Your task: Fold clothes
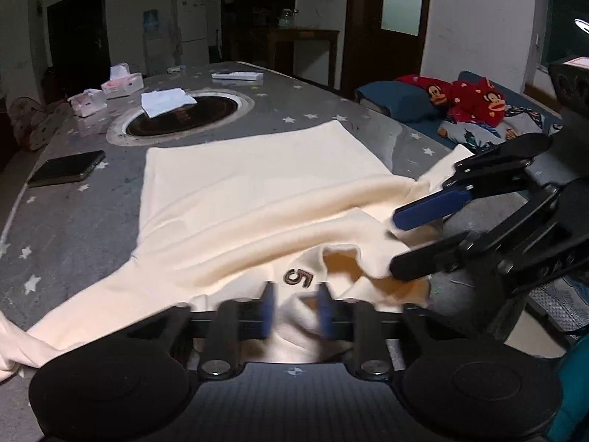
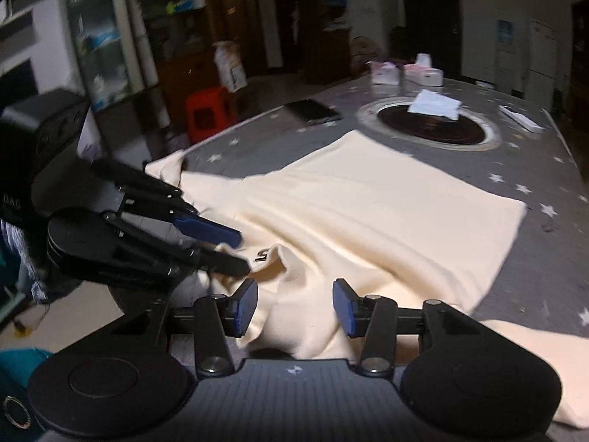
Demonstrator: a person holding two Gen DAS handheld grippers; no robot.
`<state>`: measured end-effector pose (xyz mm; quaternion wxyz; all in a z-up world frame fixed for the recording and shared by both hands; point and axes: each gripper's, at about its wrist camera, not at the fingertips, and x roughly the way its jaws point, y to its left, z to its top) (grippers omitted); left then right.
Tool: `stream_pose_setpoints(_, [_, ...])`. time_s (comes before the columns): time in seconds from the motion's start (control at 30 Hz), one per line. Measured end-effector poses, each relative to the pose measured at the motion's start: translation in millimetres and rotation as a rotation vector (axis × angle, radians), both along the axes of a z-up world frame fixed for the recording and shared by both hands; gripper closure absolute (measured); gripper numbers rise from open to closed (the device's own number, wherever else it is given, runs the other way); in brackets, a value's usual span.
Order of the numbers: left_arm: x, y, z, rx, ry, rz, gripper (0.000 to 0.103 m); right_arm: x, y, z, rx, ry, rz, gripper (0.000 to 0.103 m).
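Note:
A cream garment (image 1: 239, 199) with a dark "5" label (image 1: 299, 278) at the collar lies spread on the grey star-patterned table (image 1: 73, 221). It also shows in the right wrist view (image 2: 368, 213). My left gripper (image 1: 296, 313) is open, its blue pads either side of the collar fabric at the near edge; it also shows in the right wrist view (image 2: 241, 252). My right gripper (image 2: 294, 304) is open around a fold of the neckline; in the left wrist view it (image 1: 395, 245) sits just right of the collar with cloth between its fingers.
A round dark burner inset (image 1: 184, 116) with a white cloth (image 1: 165, 101) sits mid-table. A black phone (image 1: 66, 173), tissue packs (image 1: 121, 83) and a white remote (image 1: 237, 75) lie farther back. A bed with red pyjamas (image 1: 471, 101) is right; a red stool (image 2: 208, 114) is left.

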<state>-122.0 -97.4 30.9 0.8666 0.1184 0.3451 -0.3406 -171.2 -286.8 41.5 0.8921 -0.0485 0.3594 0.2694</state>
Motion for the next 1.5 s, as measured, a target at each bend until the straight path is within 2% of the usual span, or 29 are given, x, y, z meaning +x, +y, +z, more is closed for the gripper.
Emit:
stream_pose_setpoints(0.1, [-5.6, 1.5, 6.7, -0.015, -0.023, -0.015, 0.095, -1.0, 9.7, -6.6, -0.027, 0.009, 0.028, 0.064])
stream_pose_setpoints(0.17, [-9.9, 4.6, 13.1, -0.036, -0.029, -0.031, 0.096, -1.6, 13.2, -9.6, -0.060, 0.008, 0.038, 0.073])
stream_pose_setpoints(0.23, [-13.7, 7.7, 17.9, -0.044, -0.036, -0.046, 0.096, -2.4, 12.1, -9.8, -0.077, 0.010, 0.040, 0.087])
stream_pose_setpoints(0.33, [-20.8, 12.7, 24.2, -0.055, -0.026, -0.071, 0.096, -7.0, 5.4, -4.1, -0.080, 0.011, 0.050, 0.096])
stream_pose_setpoints(0.43, [-29.9, 18.5, 26.5, -0.055, -0.005, -0.108, 0.096, -15.8, -2.6, 4.7, -0.081, 0.035, 0.091, 0.100])
stream_pose_setpoints(0.57, [-38.0, 22.4, 17.7, -0.026, 0.047, -0.156, 0.096, -33.4, -0.5, 1.1, -0.132, 0.092, 0.202, 0.100])
stream_pose_setpoints(0.7, [-35.8, 27.3, 26.5, -0.023, 0.017, -0.166, 0.095, -43.9, 0.9, 1.0, -0.148, 0.117, 0.254, 0.097])
stream_pose_setpoints(0.8, [-29.9, 31.3, 44.9, -0.058, -0.057, -0.139, 0.094, -41.6, -7.0, 14.2, -0.142, 0.071, 0.220, 0.087])
stream_pose_setpoints(0.9, [-23.4, 19.5, 47.5, -0.082, -0.066, -0.151, 0.094, -31.4, -20.0, 21.7, -0.154, 0.023, 0.125, 0.081])
stream_pose_setpoints(1.03, [-14.6, -13.1, 31.1, -0.102, -0.033, -0.181, 0.094, -5.0, -41.3, 20.0, -0.145, 0.001, -0.023, 0.079])
stream_pose_setpoints(1.13, [3.2, -35.8, 16.0, -0.135, 0.034, -0.159, 0.093, 14.4, -53.8, 8.0, -0.113, 0.069, -0.087, 0.078])
stream_pose_setpoints(1.27, [15.4, -52.3, 3.0, -0.137, 0.113, -0.196, 0.093, 9.0, -55.0, -5.3, -0.190, 0.158, -0.041, 0.078])
stream_pose_setpoints(1.4, [8.6, -49.3, -5.5, -0.049, 0.138, -0.288, 0.093, -12.2, -61.1, -1.9, -0.297, 0.205, 0.004, 0.076])
stream_pose_setpoints(1.5, [7.3, -41.5, -7.2, -0.033, 0.176, -0.315, 0.091, -18.0, -66.4, 4.5, -0.306, 0.209, -0.011, 0.075])
